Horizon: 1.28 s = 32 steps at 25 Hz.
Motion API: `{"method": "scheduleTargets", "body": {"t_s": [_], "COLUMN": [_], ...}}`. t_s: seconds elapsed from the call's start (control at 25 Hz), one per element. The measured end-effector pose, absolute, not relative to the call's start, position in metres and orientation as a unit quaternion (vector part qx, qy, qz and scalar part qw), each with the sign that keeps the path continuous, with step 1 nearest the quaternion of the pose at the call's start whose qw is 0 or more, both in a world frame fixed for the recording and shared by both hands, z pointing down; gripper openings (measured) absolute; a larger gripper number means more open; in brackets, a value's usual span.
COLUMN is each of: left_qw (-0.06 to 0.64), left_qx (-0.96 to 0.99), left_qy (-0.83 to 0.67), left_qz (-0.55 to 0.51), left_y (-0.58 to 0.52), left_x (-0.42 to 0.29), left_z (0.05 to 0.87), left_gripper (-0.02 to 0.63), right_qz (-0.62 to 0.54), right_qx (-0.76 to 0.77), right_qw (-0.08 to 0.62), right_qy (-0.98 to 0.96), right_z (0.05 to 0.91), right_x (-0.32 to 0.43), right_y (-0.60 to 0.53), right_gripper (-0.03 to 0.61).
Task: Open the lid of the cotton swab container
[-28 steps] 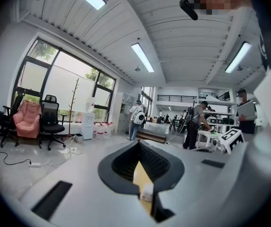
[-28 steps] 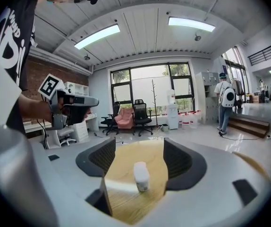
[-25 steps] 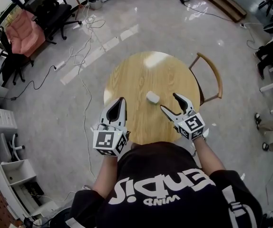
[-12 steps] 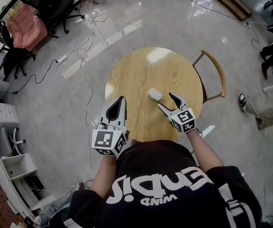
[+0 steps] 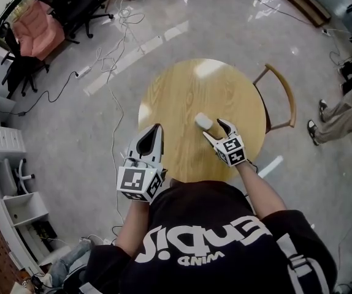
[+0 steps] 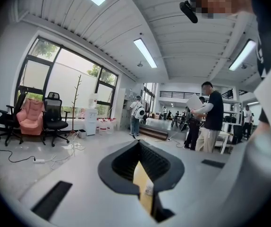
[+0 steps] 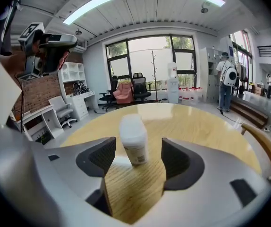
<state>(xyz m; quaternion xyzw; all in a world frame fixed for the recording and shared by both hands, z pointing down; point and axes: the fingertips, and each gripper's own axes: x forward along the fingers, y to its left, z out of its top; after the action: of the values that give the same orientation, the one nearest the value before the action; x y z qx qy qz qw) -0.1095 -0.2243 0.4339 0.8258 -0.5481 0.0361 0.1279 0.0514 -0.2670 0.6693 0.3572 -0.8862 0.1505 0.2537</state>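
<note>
Cotton swab container (image 7: pixel 133 139): standing upright just ahead of right gripper (image 5: pixel 216 129), in line w/ its gap; jaws gaping, touching nothing. Prob. light, stiff, slick plastic, tipping easily. Suggest gripping body low, lid up top. Left gripper (image 5: pixel 157 129): hanging pressed together, empty, container well apart.

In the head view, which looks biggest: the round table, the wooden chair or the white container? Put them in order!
1. round table: by far the largest.
2. wooden chair: only its curved back shows beside the table.
3. white container: smallest, sitting on the table.
</note>
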Motion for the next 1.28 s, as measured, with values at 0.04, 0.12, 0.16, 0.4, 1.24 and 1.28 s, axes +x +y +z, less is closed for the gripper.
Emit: {"method": "scheduleTargets", "body": {"t_s": [0.04,0.12,0.16,0.4,1.24,1.28], "left_qw": [0.129,0.130,0.131,0.133,0.143,0.143], "left_qx": [0.825,0.823,0.822,0.816,0.806,0.806], "left_qy": [-0.549,-0.552,-0.553,-0.561,-0.572,-0.573], "left_qz": [0.036,0.037,0.038,0.044,0.047,0.048], "left_y": [-0.225,-0.226,-0.226,-0.223,-0.221,-0.220], "left_x": [-0.111,-0.114,-0.115,-0.125,-0.131,-0.131], "left_z": [0.434,0.434,0.434,0.438,0.443,0.444], "left_gripper": [0.008,0.008,0.008,0.008,0.008,0.008], "right_qz": [0.152,0.154,0.155,0.150,0.164,0.164], "right_qx": [0.356,0.353,0.351,0.341,0.338,0.339], "right_qw": [0.259,0.267,0.270,0.285,0.325,0.324], "right_qy": [-0.885,-0.883,-0.883,-0.883,-0.868,-0.868], "right_z": [0.673,0.678,0.681,0.691,0.711,0.712], "right_x": [0.050,0.046,0.044,0.031,0.015,0.014], "right_y": [-0.269,-0.270,-0.271,-0.273,-0.281,-0.281], "right_gripper": [0.298,0.298,0.298,0.298,0.295,0.294]}}
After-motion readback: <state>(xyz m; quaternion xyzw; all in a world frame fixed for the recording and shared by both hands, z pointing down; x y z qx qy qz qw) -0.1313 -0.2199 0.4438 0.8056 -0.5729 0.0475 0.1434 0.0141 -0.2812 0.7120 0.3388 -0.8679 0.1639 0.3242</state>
